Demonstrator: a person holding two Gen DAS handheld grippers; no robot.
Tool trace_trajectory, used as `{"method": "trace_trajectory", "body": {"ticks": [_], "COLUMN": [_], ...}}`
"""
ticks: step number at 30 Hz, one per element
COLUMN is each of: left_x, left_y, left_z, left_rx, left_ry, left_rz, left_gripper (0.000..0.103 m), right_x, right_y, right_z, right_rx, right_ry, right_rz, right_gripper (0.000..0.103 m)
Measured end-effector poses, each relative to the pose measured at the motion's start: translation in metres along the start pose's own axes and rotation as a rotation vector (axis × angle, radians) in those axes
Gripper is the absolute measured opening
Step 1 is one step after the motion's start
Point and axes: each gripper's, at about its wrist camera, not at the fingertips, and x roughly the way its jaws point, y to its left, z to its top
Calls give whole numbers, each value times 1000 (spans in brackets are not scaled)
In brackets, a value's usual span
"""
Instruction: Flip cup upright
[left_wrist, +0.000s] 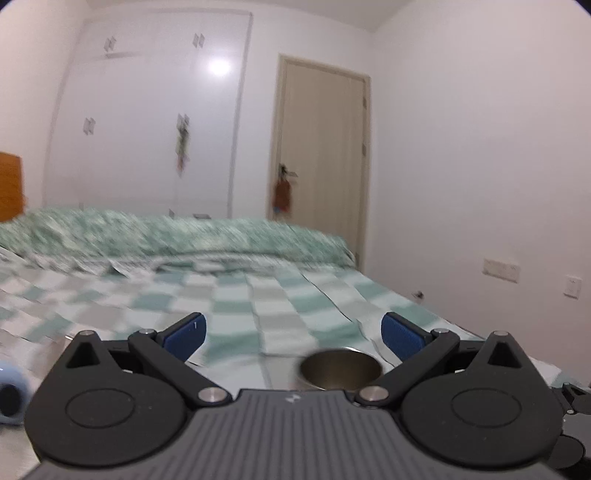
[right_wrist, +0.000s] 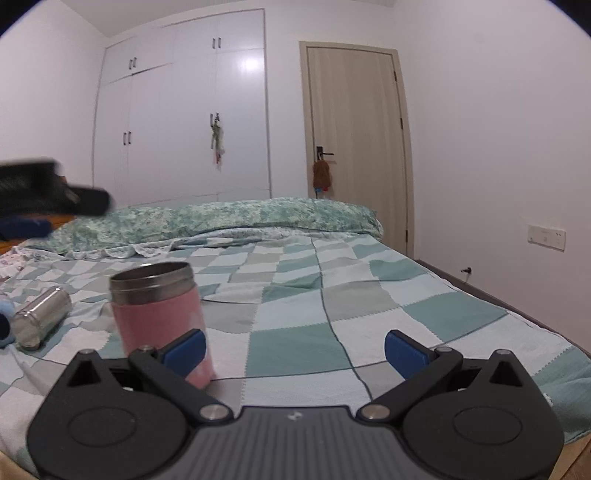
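Note:
A pink cup with a steel rim stands upright on the checked bedspread, mouth up, just beyond my right gripper's left finger. My right gripper is open and empty, apart from the cup. In the left wrist view, only the cup's open steel mouth shows, below and close in front of my left gripper, which is open and empty. The left gripper appears blurred and raised at the left edge of the right wrist view.
A steel cylinder lies on its side left of the cup, beside a light blue object, which also shows in the left wrist view. A green floral pillow lies across the bed's far side. The right bed edge runs near the wall.

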Motion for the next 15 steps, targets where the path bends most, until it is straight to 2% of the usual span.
{"method": "trace_trajectory", "body": {"ticks": [4, 10, 15], "left_x": [-39, -86, -119], "left_y": [28, 76, 99], "left_z": [1, -32, -68], "left_rx": [20, 22, 47], "left_ry": [-39, 36, 72], "left_rz": [78, 202, 303], "left_gripper": [103, 103, 103], "right_x": [-9, -29, -45], "right_y": [7, 15, 24], "right_z": [-1, -4, -9], "right_rx": [-21, -55, -78], "right_ry": [-29, -86, -112], "right_rz": [38, 90, 122], "right_gripper": [103, 103, 103]}}
